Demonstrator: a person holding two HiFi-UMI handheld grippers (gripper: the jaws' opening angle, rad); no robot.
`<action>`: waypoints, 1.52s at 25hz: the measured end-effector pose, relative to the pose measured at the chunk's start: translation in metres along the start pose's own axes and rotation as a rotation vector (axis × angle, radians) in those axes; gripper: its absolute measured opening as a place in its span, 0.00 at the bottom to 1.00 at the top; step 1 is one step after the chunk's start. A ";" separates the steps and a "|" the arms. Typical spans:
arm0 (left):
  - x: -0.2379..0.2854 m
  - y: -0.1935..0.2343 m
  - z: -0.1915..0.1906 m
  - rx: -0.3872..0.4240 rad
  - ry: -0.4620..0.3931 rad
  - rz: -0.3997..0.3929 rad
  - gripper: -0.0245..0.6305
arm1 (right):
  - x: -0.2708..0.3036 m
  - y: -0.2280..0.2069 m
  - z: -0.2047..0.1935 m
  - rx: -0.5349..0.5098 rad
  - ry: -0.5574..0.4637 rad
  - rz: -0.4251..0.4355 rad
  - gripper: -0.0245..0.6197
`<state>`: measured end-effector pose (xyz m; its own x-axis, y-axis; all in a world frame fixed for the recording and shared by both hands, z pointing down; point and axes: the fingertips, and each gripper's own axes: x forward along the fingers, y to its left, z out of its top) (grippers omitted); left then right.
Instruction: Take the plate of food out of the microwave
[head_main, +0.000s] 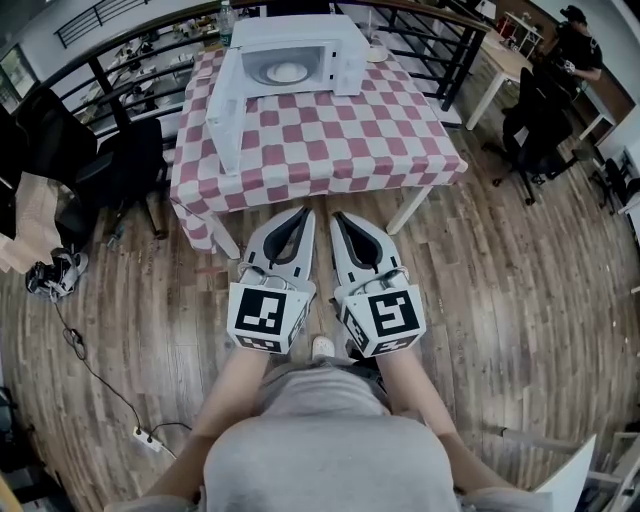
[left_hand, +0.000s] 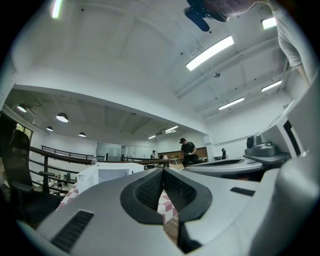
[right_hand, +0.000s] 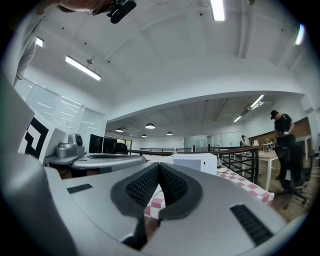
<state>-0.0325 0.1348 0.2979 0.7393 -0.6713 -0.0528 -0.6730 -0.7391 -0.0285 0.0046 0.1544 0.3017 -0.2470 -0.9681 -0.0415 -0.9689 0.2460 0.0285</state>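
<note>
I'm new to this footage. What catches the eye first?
The white microwave on the checkered table, top centre, its door open and a plate of food inside. Short of the table, the left claw and right claw hang side by side, both shut, empty.

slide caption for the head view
Left gripper and right gripper, shut and empty, short of the checkered table; plate of food sits in the open microwave.

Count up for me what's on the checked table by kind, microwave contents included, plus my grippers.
microwave: 1, door open
plate of food: 1, inside the microwave
bottle: 1, behind the microwave
small dish: 1, at the microwave's right
grippers: 2, left gripper and right gripper, both shut and empty, short of the table
Total: 6
</note>
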 end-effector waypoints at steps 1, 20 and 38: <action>0.008 0.001 0.001 0.000 -0.003 0.005 0.04 | 0.005 -0.007 0.000 0.001 0.000 0.004 0.08; 0.080 0.032 -0.008 -0.014 -0.012 0.116 0.04 | 0.063 -0.060 -0.012 -0.001 0.010 0.099 0.08; 0.161 0.082 -0.028 -0.029 0.009 0.132 0.04 | 0.144 -0.109 -0.027 0.014 0.022 0.095 0.08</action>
<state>0.0324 -0.0353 0.3151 0.6445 -0.7633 -0.0456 -0.7638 -0.6454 0.0068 0.0747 -0.0128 0.3195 -0.3374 -0.9412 -0.0169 -0.9413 0.3371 0.0171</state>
